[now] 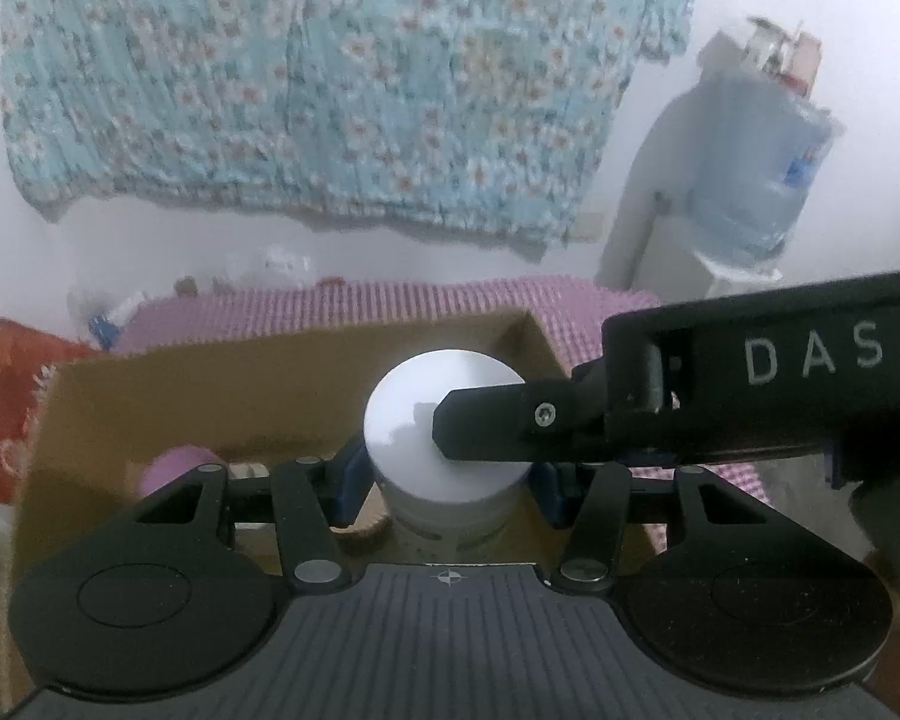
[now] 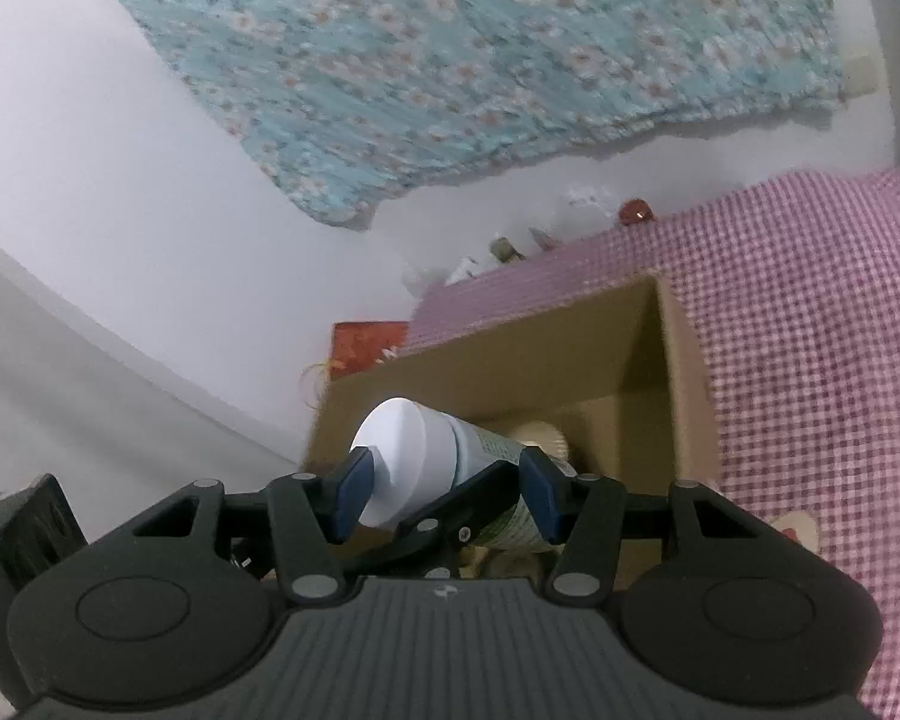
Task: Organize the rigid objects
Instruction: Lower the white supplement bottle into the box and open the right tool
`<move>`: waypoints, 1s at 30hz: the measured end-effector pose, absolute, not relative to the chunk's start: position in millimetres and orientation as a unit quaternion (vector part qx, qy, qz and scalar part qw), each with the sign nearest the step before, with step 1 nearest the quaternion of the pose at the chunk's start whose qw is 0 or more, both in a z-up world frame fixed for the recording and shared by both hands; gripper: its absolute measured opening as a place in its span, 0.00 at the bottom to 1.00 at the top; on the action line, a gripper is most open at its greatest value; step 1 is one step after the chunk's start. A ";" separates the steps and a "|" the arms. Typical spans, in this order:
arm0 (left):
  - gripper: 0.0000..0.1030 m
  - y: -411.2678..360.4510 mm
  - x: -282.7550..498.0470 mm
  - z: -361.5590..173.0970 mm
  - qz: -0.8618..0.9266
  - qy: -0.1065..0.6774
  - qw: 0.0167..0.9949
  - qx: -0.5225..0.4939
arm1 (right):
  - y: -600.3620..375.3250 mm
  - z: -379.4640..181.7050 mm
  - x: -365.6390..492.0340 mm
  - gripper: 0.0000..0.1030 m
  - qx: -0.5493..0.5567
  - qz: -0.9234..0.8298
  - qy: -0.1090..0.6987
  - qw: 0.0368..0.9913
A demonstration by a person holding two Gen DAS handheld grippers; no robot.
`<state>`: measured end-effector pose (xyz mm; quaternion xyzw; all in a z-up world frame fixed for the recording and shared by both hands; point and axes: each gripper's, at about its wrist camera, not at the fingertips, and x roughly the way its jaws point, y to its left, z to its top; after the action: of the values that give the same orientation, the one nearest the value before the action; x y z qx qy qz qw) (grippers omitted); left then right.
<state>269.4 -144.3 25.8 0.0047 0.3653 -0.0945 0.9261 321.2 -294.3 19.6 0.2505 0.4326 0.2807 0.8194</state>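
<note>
I have both grippers clamped on one white-capped bottle (image 1: 444,438): the left gripper (image 1: 447,480) holds its body, the right gripper (image 2: 444,492) spans cap to base (two grips keep it from tipping). It hangs over the open box (image 2: 684,372), just ahead of my fingers. The box walls rise close on the far side and right; inside, beside a round thing (image 2: 540,438), there looks to be room.

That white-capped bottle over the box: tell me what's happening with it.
A person holds a pair of tongs in each hand, and both pairs grip the same white-capped plastic bottle. The left tongs clamp its body just under the cap, and the right tongs hold it across the cap and body. The bottle hangs tilted above the open brown cardboard box, which sits on a pink checked cloth. It is not yet set down.
</note>
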 end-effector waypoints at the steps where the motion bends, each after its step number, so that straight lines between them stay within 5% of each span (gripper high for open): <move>1: 0.51 -146.0 273.2 19.8 -0.094 0.371 0.924 0.006 | -295.2 13.8 325.1 0.55 0.250 0.279 0.436 0.818; 15: 0.53 -158.6 291.6 -4.5 -0.087 0.416 0.905 0.025 | -294.7 -11.9 332.0 0.54 0.207 0.269 0.449 0.826; 30: 0.70 -165.8 268.8 20.8 -0.103 0.396 0.912 0.027 | -306.3 15.6 302.6 0.65 0.218 0.251 0.391 0.858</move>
<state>268.8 -165.8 20.8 0.0267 0.3961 -0.1030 0.9120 302.6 -306.3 15.6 0.2184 0.3913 0.2511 0.8580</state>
